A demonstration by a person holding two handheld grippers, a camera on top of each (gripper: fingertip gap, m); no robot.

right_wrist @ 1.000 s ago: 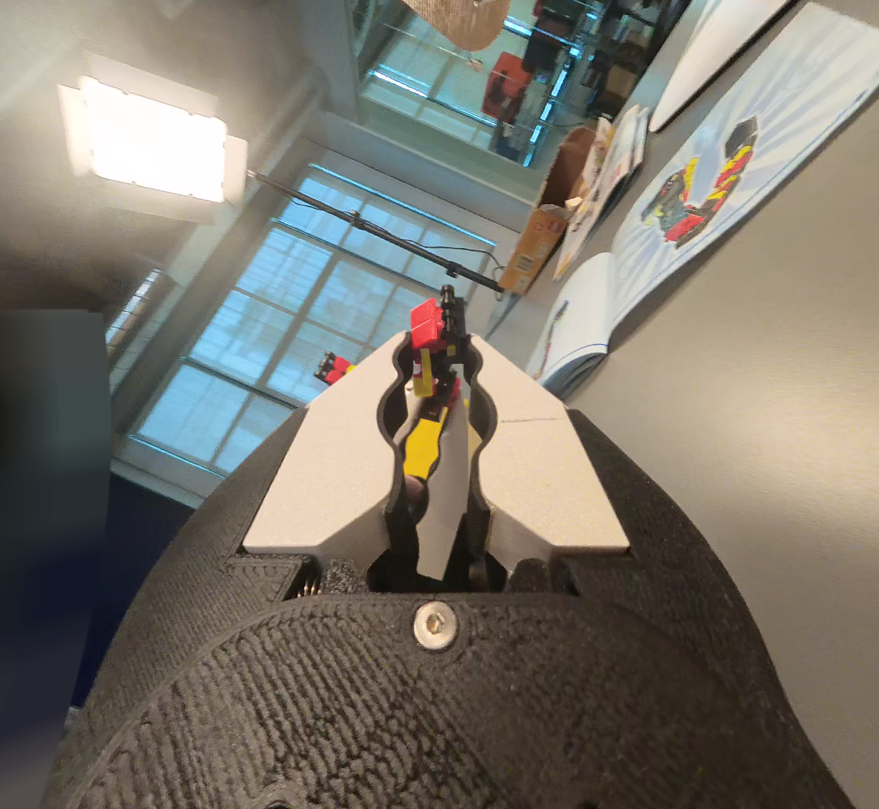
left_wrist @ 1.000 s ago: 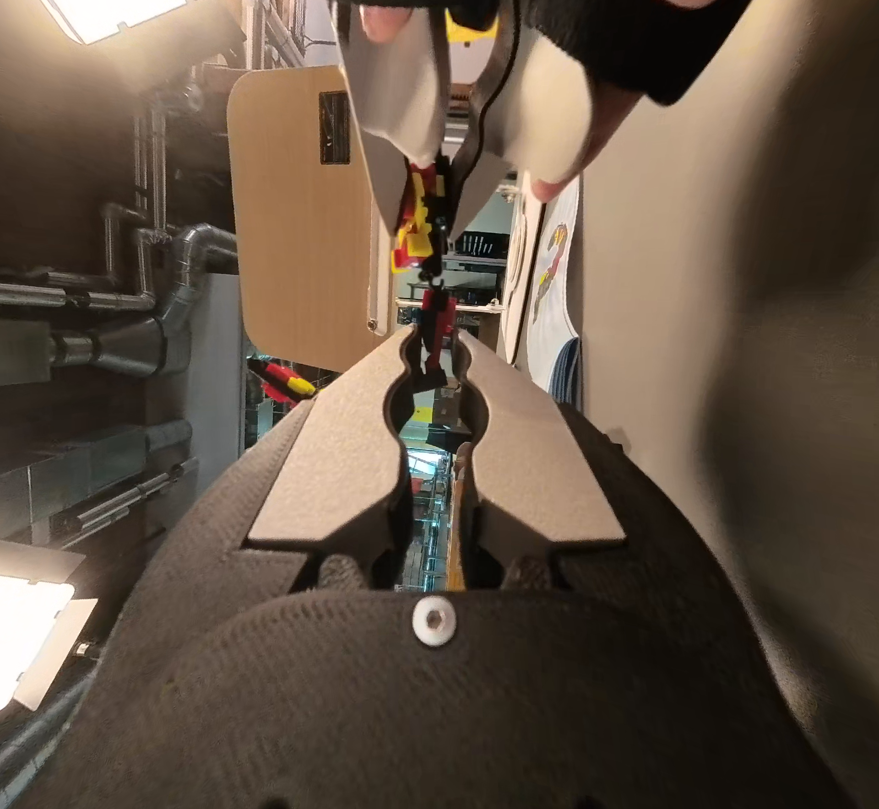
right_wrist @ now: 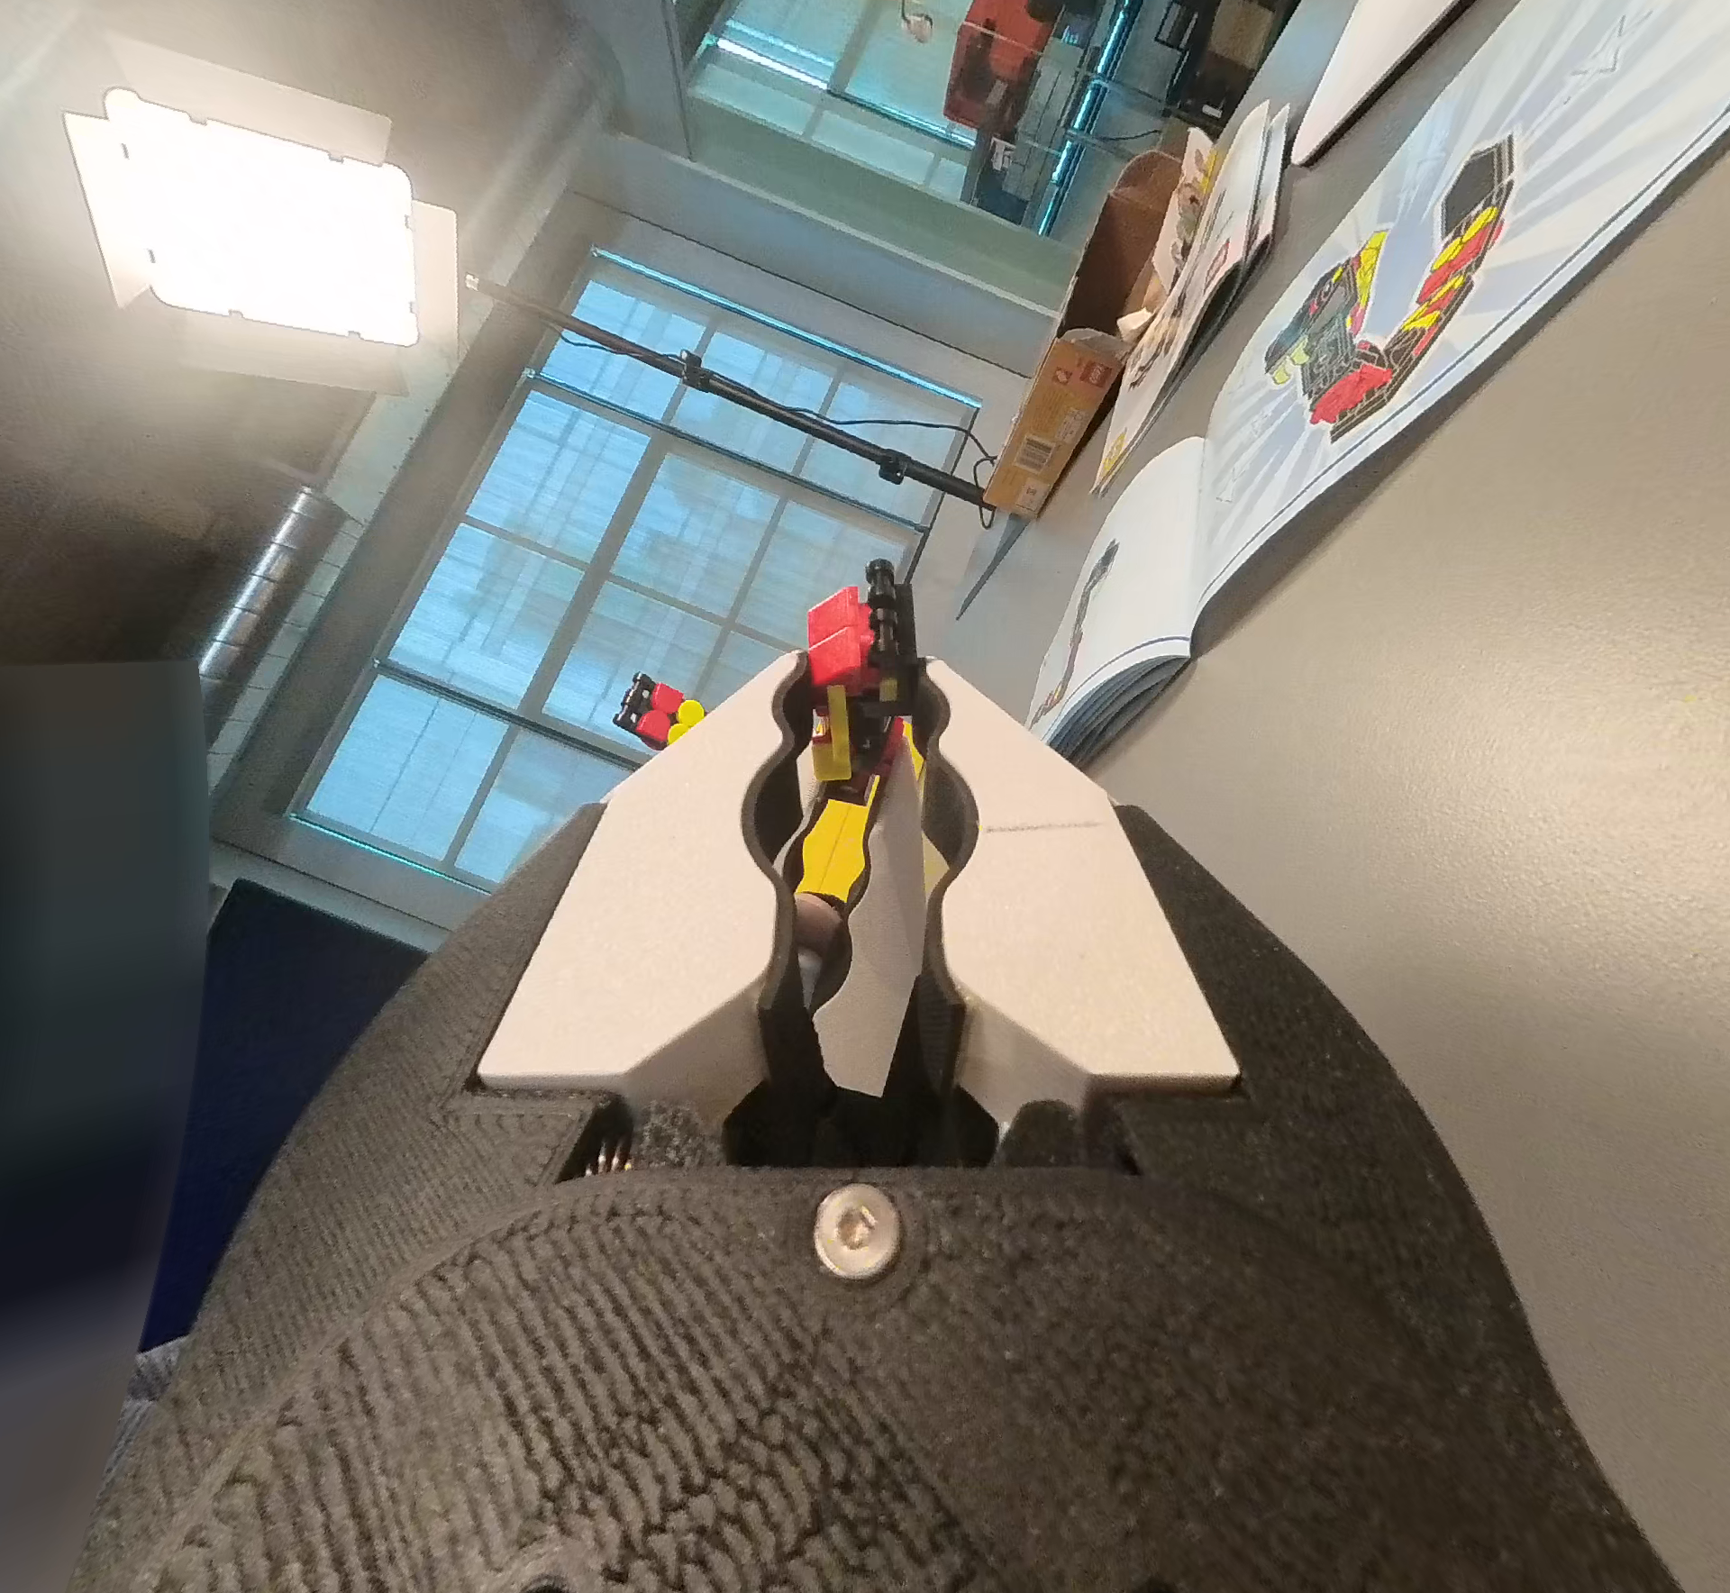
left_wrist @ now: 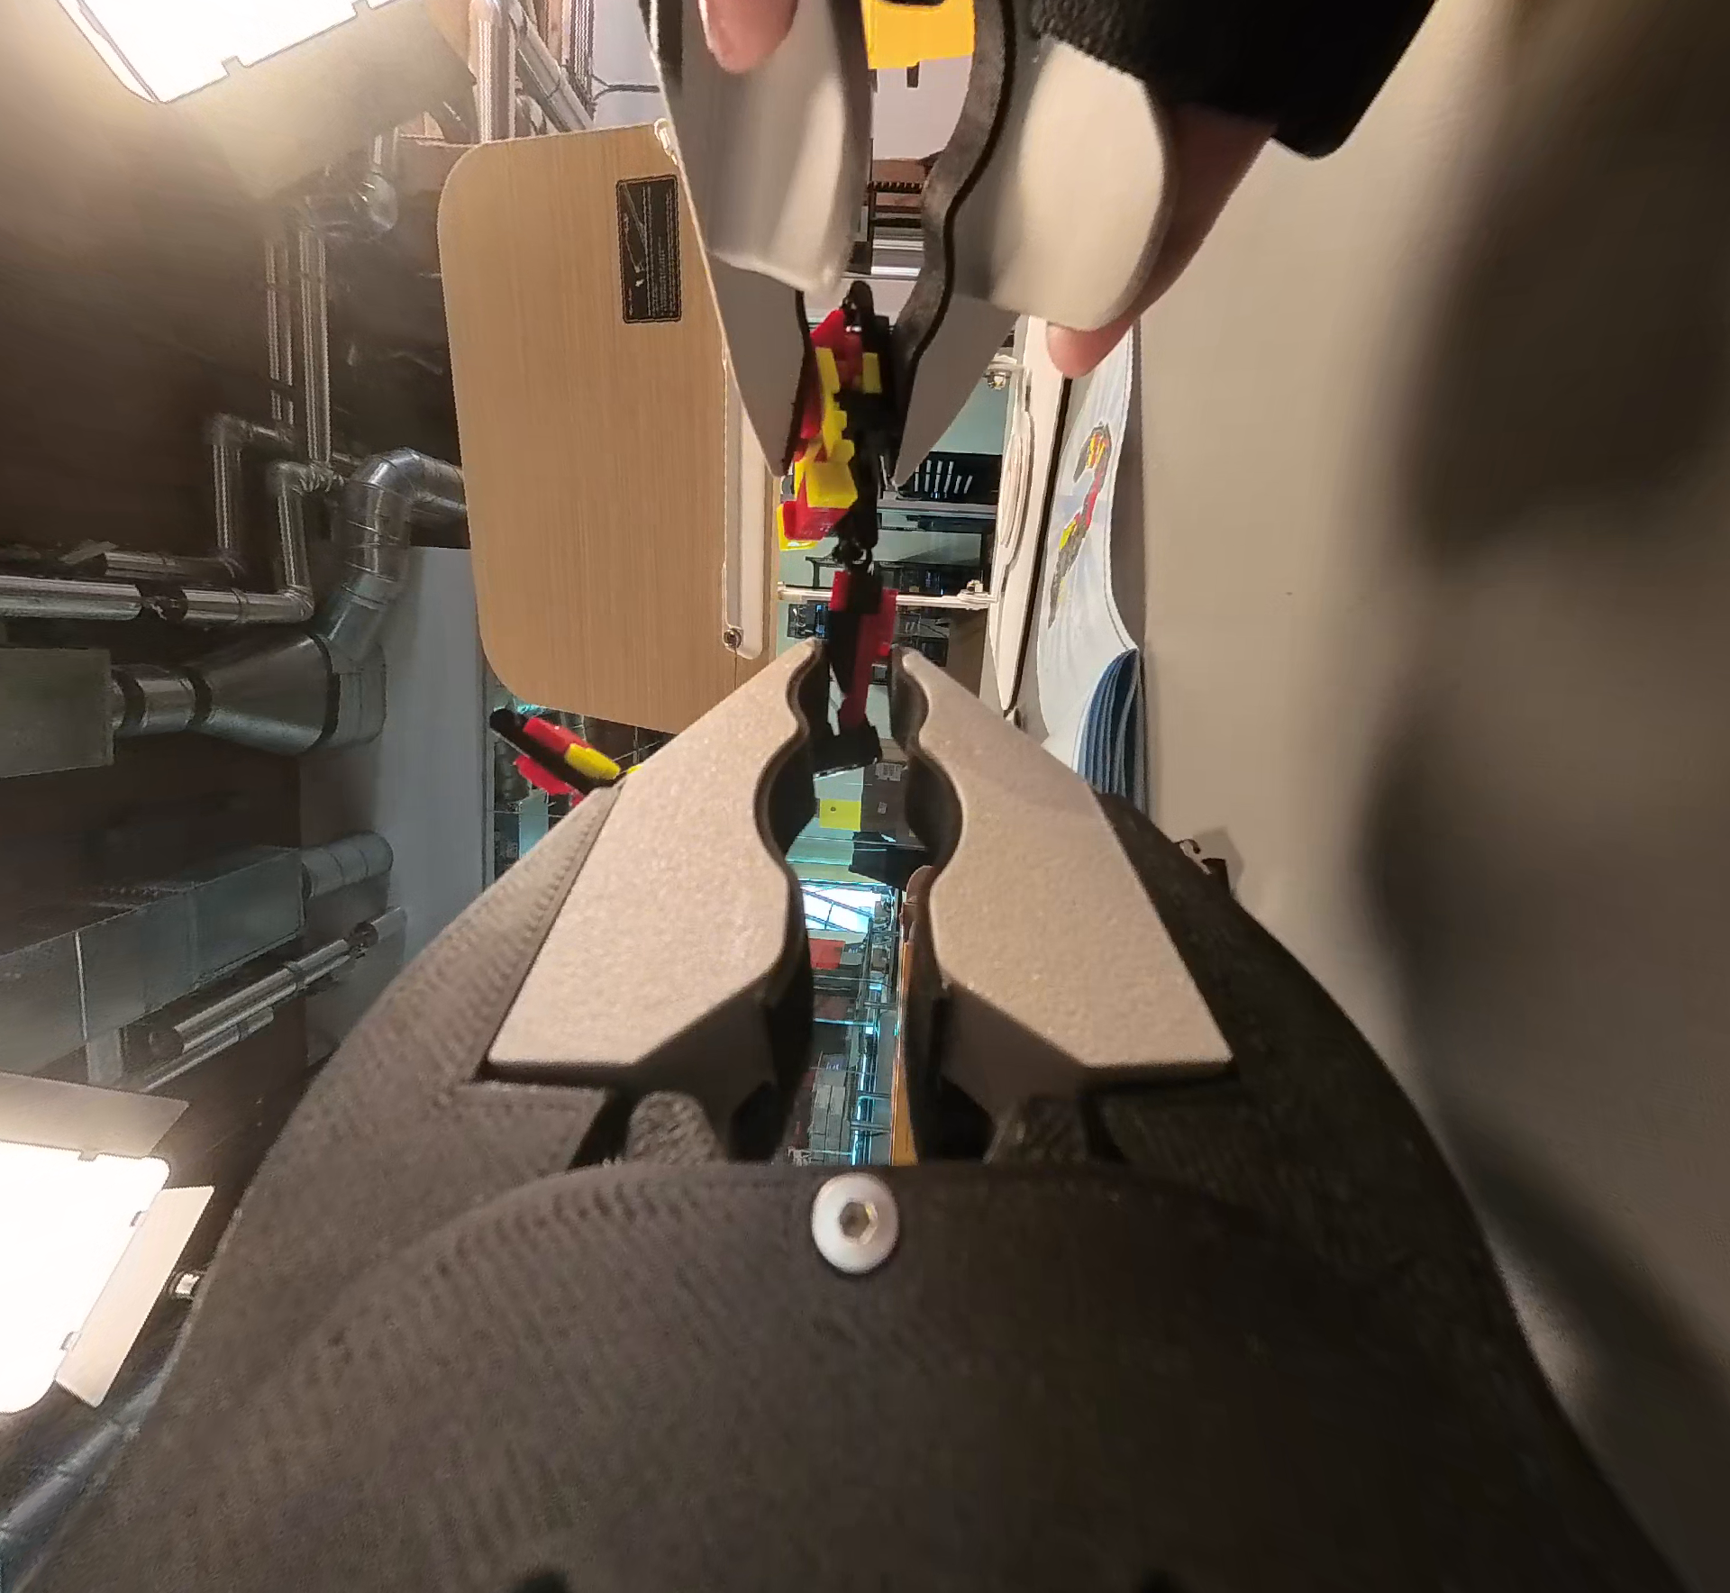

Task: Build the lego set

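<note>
Left gripper (left_wrist: 854, 668) nearly closed, tips pinching the red-black end piece (left_wrist: 857, 659) of the lego model (left_wrist: 833, 443). Just beyond, right gripper (left_wrist: 836, 462) clamps the model's red-yellow body, held in mid-air. Far right on the table (right_wrist: 1498, 706): open instruction booklet (right_wrist: 1404, 387).

Two grippers face each other, tip to tip.
Left gripper (left_wrist: 854, 668) nearly closed on a brick piece; right gripper (right_wrist: 861, 677) clamped likewise, both raised.
</note>
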